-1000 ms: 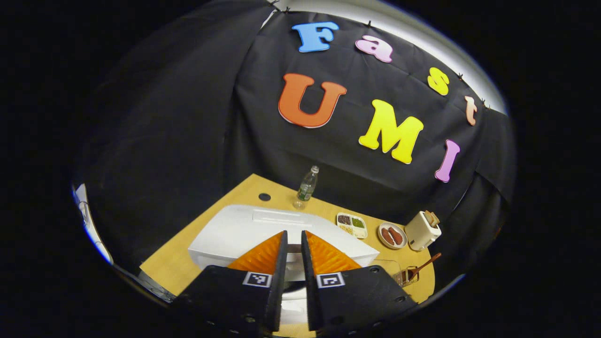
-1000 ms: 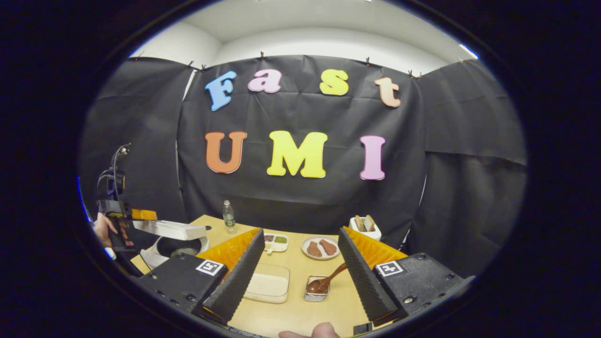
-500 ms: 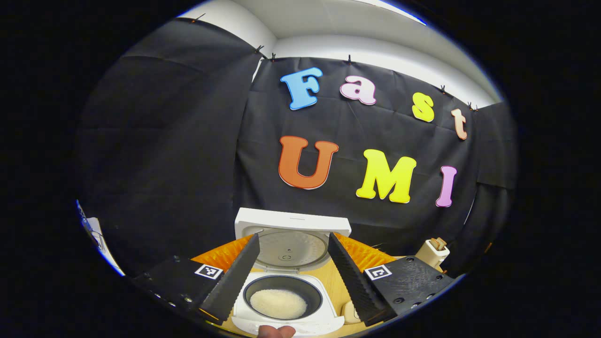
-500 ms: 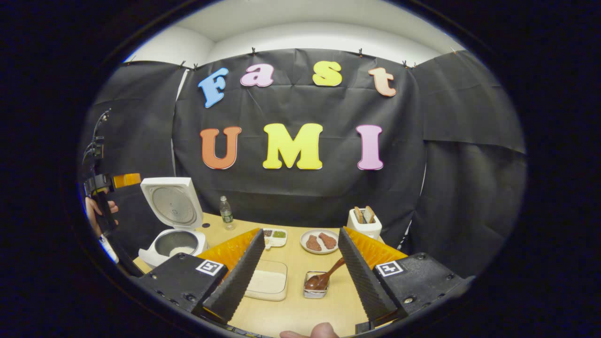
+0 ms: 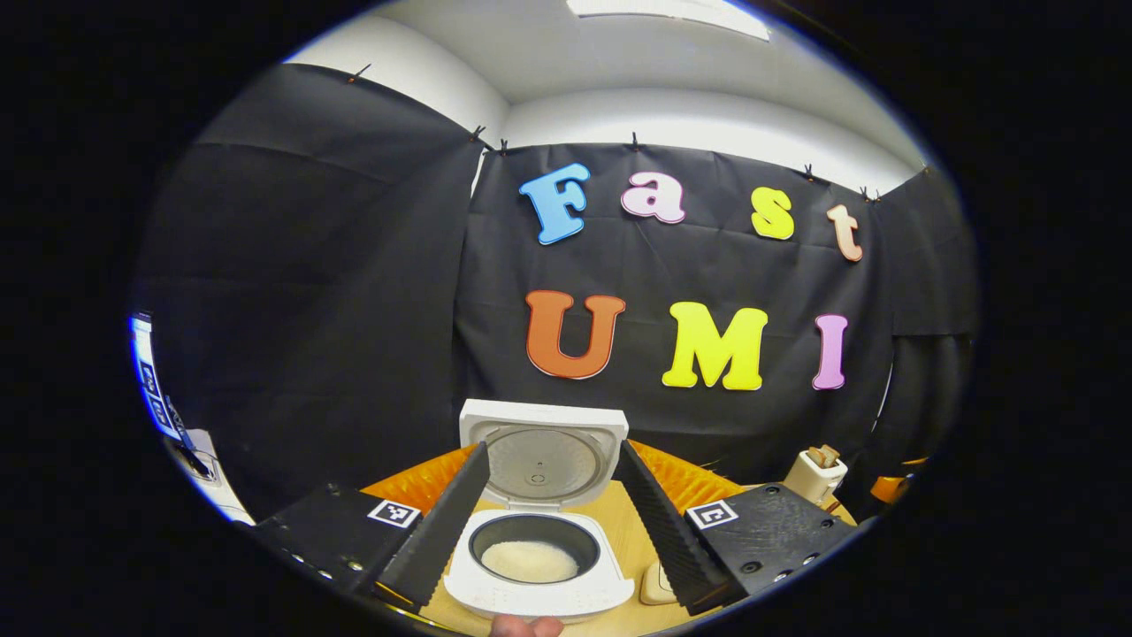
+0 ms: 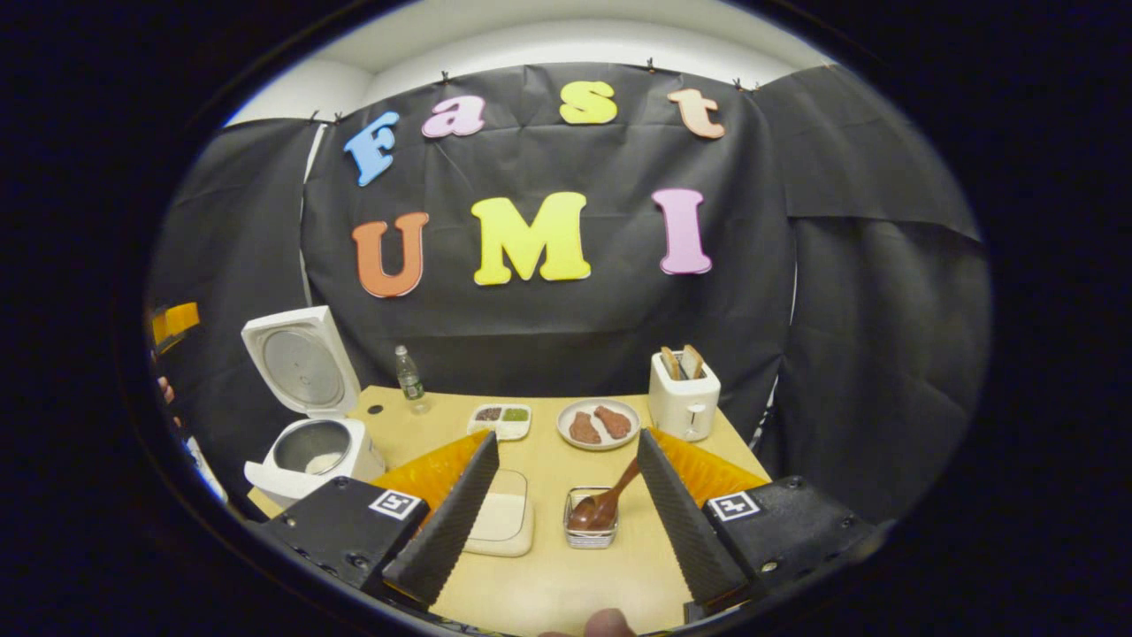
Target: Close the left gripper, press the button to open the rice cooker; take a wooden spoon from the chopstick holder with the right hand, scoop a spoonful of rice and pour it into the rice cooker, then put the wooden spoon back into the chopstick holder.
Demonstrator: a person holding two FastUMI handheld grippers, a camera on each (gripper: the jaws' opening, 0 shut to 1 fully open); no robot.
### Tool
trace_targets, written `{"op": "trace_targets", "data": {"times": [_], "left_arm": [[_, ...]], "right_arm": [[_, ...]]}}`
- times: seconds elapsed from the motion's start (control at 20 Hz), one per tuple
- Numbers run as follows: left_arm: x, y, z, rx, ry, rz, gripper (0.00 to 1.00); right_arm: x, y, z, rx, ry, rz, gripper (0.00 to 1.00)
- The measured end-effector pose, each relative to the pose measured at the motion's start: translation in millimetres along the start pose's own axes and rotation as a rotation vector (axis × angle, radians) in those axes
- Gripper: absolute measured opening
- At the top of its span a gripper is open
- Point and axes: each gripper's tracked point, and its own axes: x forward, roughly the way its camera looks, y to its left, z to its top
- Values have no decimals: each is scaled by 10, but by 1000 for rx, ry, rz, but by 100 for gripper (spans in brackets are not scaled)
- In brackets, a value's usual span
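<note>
Lid now swung fully upright since a second ago, rice cooker [image 5: 539, 566] open with some rice in the pot; left gripper [image 5: 553, 518] lifted back, jaws spread wide and empty. Right gripper [image 6: 566, 509] also wide and empty, poised short of the wooden spoon [image 6: 606, 504], which leans in the chopstick holder [image 6: 591, 531] beside the rice tray [image 6: 502, 524]. Risks ahead: tipping the light holder by catching the slanted handle off-centre; spilling grains across the table [image 6: 566, 584] on the long carry to the pot.

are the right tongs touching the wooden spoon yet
Apart. The right gripper view shows the open right tongs short of the wooden spoon, which rests in the chopstick holder, bare table visible between them.
</note>
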Motion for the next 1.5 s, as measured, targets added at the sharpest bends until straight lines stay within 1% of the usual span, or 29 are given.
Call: {"op": "trace_targets", "data": {"times": [0.2,0.35,0.4,0.45,0.5,0.65,0.7,0.75,0.8,0.85,0.9,1.0,1.05,1.1,1.15,1.2,1.25,1.3,1.35,1.4,1.45,1.5], "left_arm": [[-83,0,-35,-30,9,49,94],[-107,-27,-61,7,-15,73,94],[-115,-71,-78,23,-13,76,94],[-124,-119,-104,34,-5,76,94],[-138,-191,-122,40,4,69,94],[-180,-343,-178,25,30,55,94],[-215,-341,-212,29,45,62,94],[-229,-333,-223,30,52,73,94],[-255,-345,-219,26,57,78,94],[-263,-334,-219,23,59,88,94],[-280,-327,-253,25,68,98,94],[-318,-324,-286,36,78,117,94],[-323,-346,-295,36,82,122,94],[-339,-379,-302,40,82,127,94],[-350,-395,-311,46,85,131,94],[-365,-396,-322,52,87,137,94],[-377,-397,-321,56,88,142,94],[-394,-395,-328,61,89,147,94],[-411,-380,-332,63,92,156,94],[-409,-360,-348,63,93,165,94],[-410,-343,-354,58,93,173,94],[-404,-343,-344,51,92,177,94]], "right_arm": [[303,-229,-301,39,43,8,100],[590,-386,-572,74,86,19,100],[681,-449,-677,78,107,15,100],[773,-499,-780,87,127,15,98],[851,-533,-861,100,141,23,100],[1177,-577,-1072,150,181,47,94],[1309,-592,-1151,158,200,49,97],[1436,-611,-1246,168,217,51,96],[1562,-630,-1319,178,232,53,86],[1662,-655,-1387,185,253,53,89],[1731,-684,-1432,189,264,55,85],[1876,-754,-1473,193,266,56,82],[1950,-775,-1501,196,268,60,77],[2003,-778,-1534,199,276,69,64],[2065,-778,-1573,205,286,77,66],[2115,-768,-1609,214,298,87,59],[2149,-744,-1632,224,306,104,54],[2170,-731,-1639,228,310,112,41],[2178,-717,-1630,228,309,117,38],[2180,-690,-1610,224,305,120,37],[2184,-679,-1620,222,308,123,27],[2153,-662,-1608,220,314,129,29]]}}
